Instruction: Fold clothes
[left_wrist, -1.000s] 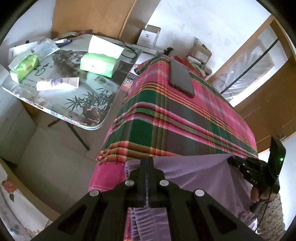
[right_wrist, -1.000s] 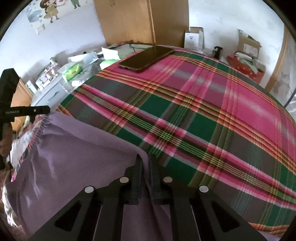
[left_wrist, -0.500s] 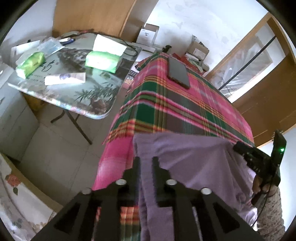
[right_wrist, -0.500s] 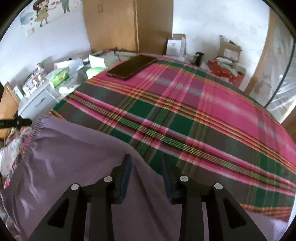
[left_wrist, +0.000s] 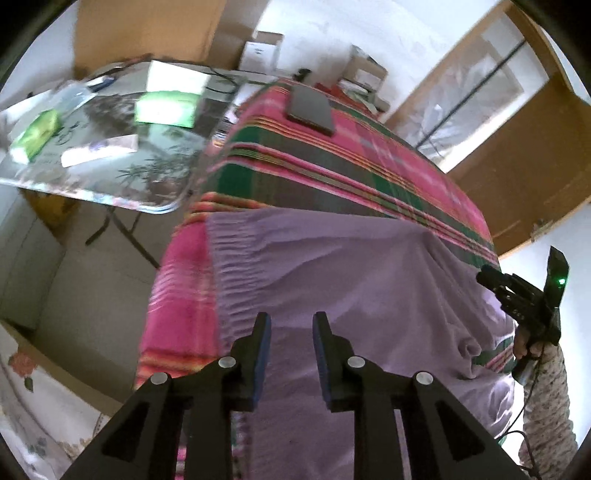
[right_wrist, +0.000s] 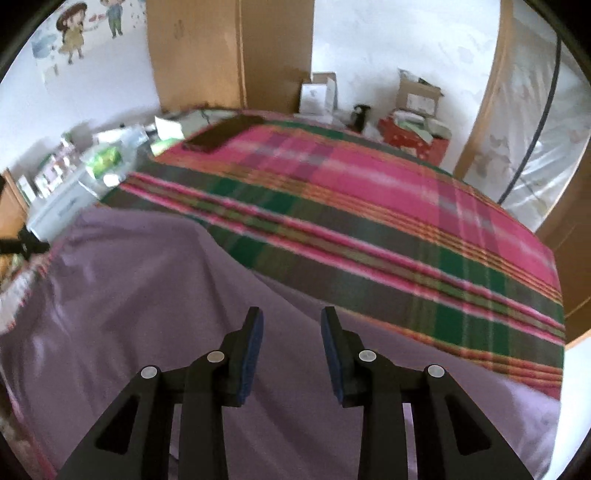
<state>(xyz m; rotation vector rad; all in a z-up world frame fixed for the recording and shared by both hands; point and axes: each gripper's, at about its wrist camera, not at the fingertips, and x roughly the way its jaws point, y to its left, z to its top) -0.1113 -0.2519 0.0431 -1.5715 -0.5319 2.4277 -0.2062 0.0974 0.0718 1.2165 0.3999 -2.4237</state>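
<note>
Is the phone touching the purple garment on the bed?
Apart. In the left wrist view, plaid bedspread shows between phone and purple garment.

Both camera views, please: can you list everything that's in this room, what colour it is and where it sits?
purple garment: one, lilac, spread over the near end of the bed
plaid blanket: one, pink and green, covering the bed
phone: one, dark, flat on the blanket's far end
glass side table: one, plant print, left of the bed
tissue packs: two, green, on that table
tube: one, white, on that table
cardboard boxes: several, white and brown, by the far wall
wardrobe: one, brown, far wall
left gripper: black, jaws opening, above the garment, nothing between the pads
right gripper: black, open, above the garment
sleeve: one, speckled, right edge
</note>
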